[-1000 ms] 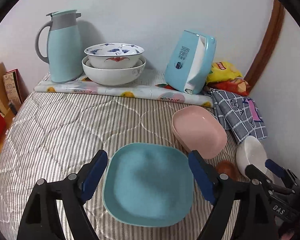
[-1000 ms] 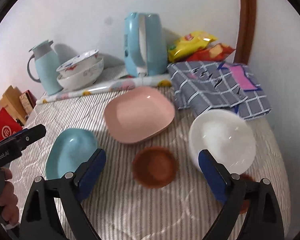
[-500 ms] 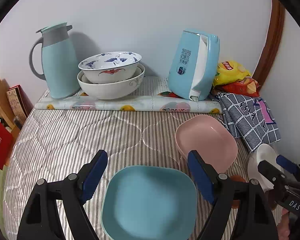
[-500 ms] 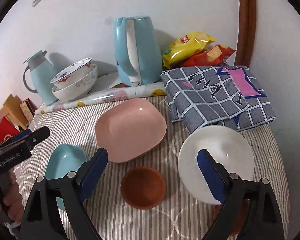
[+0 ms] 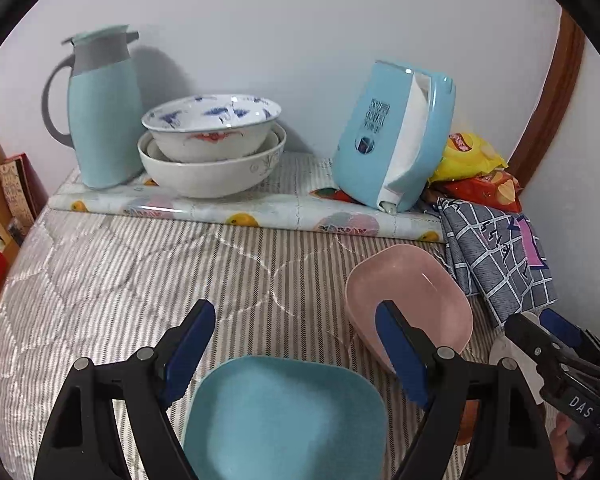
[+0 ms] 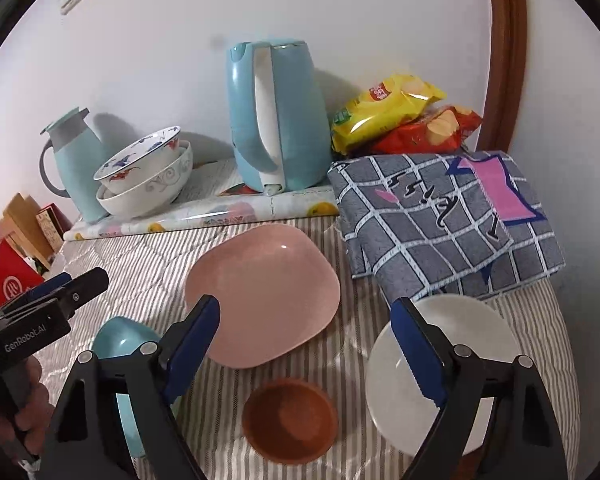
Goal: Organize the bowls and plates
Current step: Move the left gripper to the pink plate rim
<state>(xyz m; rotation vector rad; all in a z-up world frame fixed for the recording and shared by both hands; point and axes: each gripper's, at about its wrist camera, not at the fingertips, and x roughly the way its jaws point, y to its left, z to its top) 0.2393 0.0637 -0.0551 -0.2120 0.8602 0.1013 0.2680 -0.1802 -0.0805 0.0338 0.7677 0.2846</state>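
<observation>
A blue square plate (image 5: pixel 288 420) lies on the striped table just below my left gripper (image 5: pixel 296 344), which is open and empty above its far edge. A pink square plate (image 5: pixel 412 300) lies to its right; it also shows in the right wrist view (image 6: pixel 264 296). My right gripper (image 6: pixel 308 340) is open and empty, above a small brown bowl (image 6: pixel 290 424), with a white plate (image 6: pixel 472 360) behind its right finger. Two patterned bowls (image 5: pixel 212 144) sit stacked at the back.
A teal thermos jug (image 5: pixel 100 112) and a light blue kettle (image 5: pixel 396 140) stand at the back on a rolled fruit-print mat (image 5: pixel 236 210). Snack bags (image 6: pixel 404 116) and a folded checked cloth (image 6: pixel 440 216) lie at the right. Boxes (image 6: pixel 16 264) stand past the left edge.
Both grippers have pulled back and tilted up, so the plates have slid lower in both views. Nothing was grasped or moved on the table.
</observation>
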